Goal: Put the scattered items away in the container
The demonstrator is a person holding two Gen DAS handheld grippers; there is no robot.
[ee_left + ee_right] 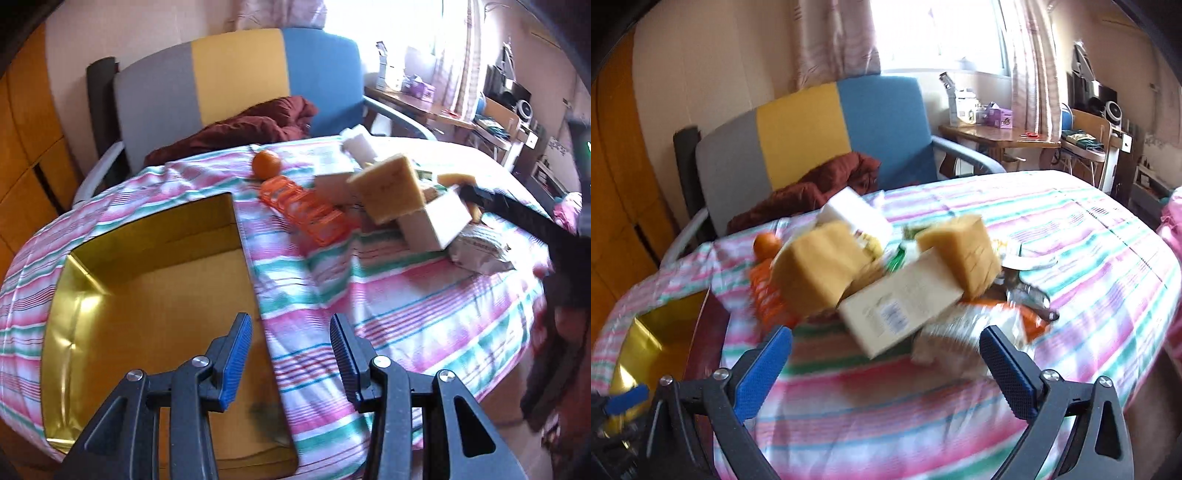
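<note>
An open box container [147, 295] with a shiny gold lining sits sunk in the striped cover at the left; its dark red outer wall [709, 325] shows in the right wrist view. My left gripper [290, 321] hovers over its right edge, open, nothing between the blue pads. A pile lies to the right: an orange [266, 164], an orange plastic rack [303, 206], yellow sponge blocks [388, 188], a cream carton [436, 221], a snack bag [480, 251]. My right gripper [886, 336] is wide open just short of the carton [901, 306], touching nothing.
A striped pink, green and white cover [406, 314] spreads over the whole surface. Behind it stands a chair with a grey, yellow and blue back [236, 74] and a maroon garment [251, 125] on its seat. A cluttered wooden desk [997, 133] is at the back right.
</note>
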